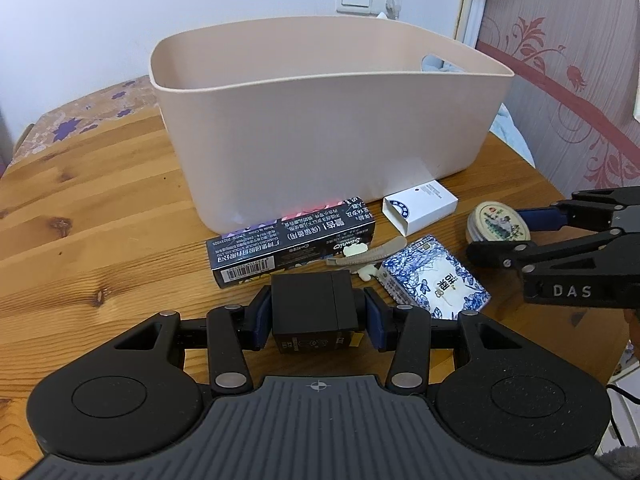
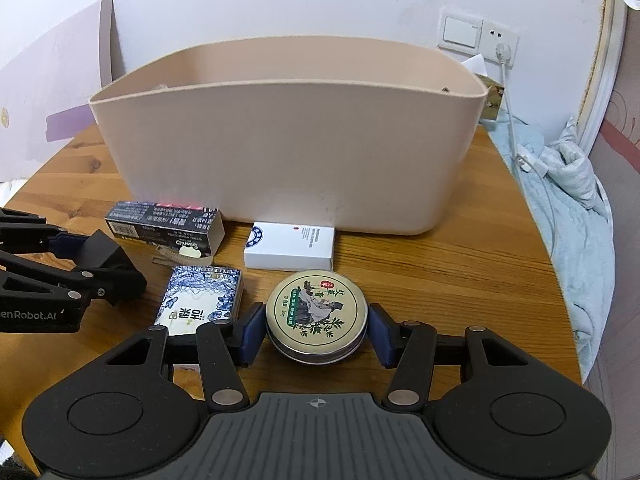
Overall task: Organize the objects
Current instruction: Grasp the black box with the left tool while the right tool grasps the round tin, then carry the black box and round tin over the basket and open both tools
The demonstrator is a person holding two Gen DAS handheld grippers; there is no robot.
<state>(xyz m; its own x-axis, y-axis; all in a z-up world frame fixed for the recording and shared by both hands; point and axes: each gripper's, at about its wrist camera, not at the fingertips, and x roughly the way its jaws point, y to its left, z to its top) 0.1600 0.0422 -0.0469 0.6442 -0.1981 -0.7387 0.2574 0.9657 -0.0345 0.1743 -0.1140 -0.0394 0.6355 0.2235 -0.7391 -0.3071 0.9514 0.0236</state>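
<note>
Left gripper [image 1: 318, 316] was what I had clamped on a black box [image 1: 314, 312], blue pads pressed against its two side faces, the box low over the table [image 1: 100, 216] just in front of me. Right gripper [image 2: 316, 330] was likewise closed on the round tin [image 2: 317, 316], pads pinching its rim from either side while it sat on or barely above the wood; I could not tell which. No earlier view was available to me, so I judged only from this.

Outward from both, the beige bin [image 2: 288, 148] stood straight ahead and higher than either load, its near wall facing me and its open mouth above. That was the relation my coming move hung on: each thing would have to rise over the rim, then go forward. The right gripper looked a little nearer the wall.

Between grippers and bin lay the blue patterned packet [image 2: 202, 300], a white carton [image 2: 290, 250], a long dark carton [image 1: 292, 244] running left to right, and a hair clip [image 1: 366, 254].
</note>
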